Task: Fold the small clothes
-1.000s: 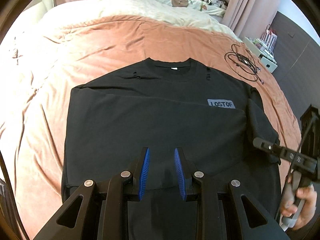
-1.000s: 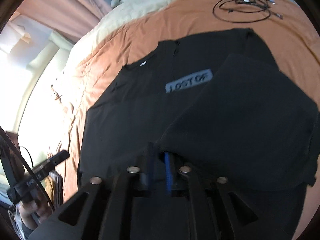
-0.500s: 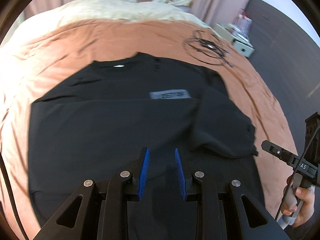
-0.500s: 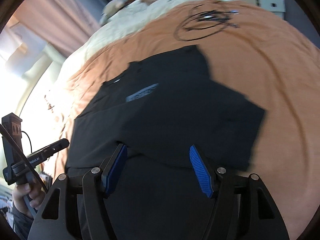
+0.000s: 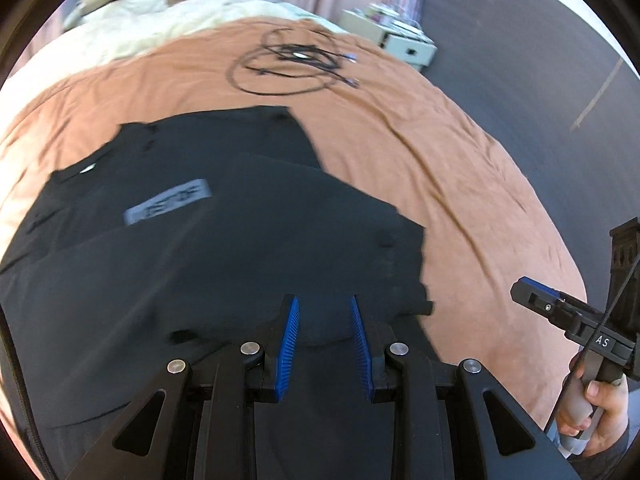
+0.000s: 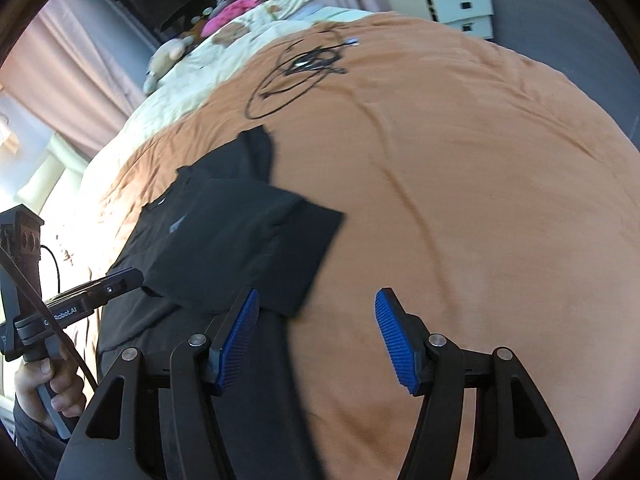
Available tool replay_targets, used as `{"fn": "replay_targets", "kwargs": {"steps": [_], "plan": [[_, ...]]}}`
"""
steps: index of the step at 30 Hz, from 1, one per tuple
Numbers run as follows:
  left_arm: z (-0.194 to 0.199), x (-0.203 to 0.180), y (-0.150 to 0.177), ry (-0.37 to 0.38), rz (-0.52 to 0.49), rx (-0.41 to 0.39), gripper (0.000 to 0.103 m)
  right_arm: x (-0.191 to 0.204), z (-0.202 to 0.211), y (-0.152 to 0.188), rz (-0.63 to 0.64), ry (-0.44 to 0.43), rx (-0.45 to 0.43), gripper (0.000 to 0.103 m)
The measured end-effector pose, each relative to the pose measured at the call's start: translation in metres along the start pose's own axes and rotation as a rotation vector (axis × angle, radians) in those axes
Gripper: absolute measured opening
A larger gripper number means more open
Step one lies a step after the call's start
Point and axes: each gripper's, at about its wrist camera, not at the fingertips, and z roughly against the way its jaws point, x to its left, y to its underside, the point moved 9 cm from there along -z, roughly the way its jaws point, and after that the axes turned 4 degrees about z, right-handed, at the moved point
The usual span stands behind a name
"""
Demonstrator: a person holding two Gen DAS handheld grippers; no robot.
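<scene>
A black T-shirt point(image 5: 224, 248) with a grey label lies flat on the orange blanket point(image 5: 420, 152). Its right sleeve point(image 6: 256, 240) is folded inward over the body. My left gripper point(image 5: 324, 332) is open and empty, its blue pads hovering over the shirt's lower right part. My right gripper point(image 6: 316, 332) is wide open and empty, just right of the folded sleeve's edge, above bare blanket. The right gripper also shows at the right edge of the left wrist view point(image 5: 560, 312). The left gripper shows at the left edge of the right wrist view point(image 6: 92, 296).
A coiled black cable point(image 5: 292, 64) lies on the blanket beyond the shirt. A white drawer unit point(image 6: 452, 4) stands beside the bed at the far right. Pillows and clothes point(image 6: 228, 16) are piled at the head of the bed.
The right gripper opened, let go of the sleeve now folded over the shirt body, and drew back to the right. The left gripper swung right and stayed open.
</scene>
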Motion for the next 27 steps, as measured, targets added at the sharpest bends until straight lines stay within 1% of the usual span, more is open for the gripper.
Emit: {"fn": "replay_targets", "kwargs": {"steps": [1,2,3,7,9,11,13,16,23,25,27], "plan": [[-0.006,-0.009,0.0,0.004,-0.015,0.01,0.029,0.0,0.01,0.01,-0.008,0.002,-0.004,0.059],[-0.011,-0.016,-0.001,0.007,-0.028,0.018,0.029,-0.007,0.013,0.011,-0.026,0.006,-0.009,0.059],[-0.017,-0.025,-0.001,0.012,-0.041,0.025,0.029,-0.013,0.023,0.021,-0.033,0.006,-0.012,0.059],[-0.041,-0.053,-0.002,0.028,-0.073,0.06,0.03,-0.035,0.037,0.033,-0.06,0.018,-0.017,0.059],[-0.055,-0.066,-0.003,0.025,-0.098,0.074,0.035,-0.044,0.041,0.035,-0.075,0.024,-0.018,0.059],[-0.066,-0.078,-0.003,0.025,-0.129,0.081,0.046,-0.05,0.043,0.036,-0.089,0.019,-0.025,0.059],[-0.077,-0.089,-0.002,0.024,-0.155,0.093,0.048,-0.055,0.045,0.039,-0.101,0.011,-0.029,0.059],[-0.094,-0.095,-0.003,-0.009,-0.183,0.114,0.048,-0.062,0.047,0.042,-0.11,0.007,-0.03,0.059],[-0.131,-0.094,0.001,-0.095,-0.219,0.168,0.048,-0.075,0.048,0.047,-0.134,0.0,-0.033,0.059],[-0.136,-0.094,0.002,-0.113,-0.226,0.161,0.048,-0.078,0.047,0.049,-0.143,0.001,-0.029,0.059],[-0.14,-0.095,0.004,-0.134,-0.255,0.15,0.048,-0.08,0.046,0.05,-0.15,0.002,-0.026,0.059]]}}
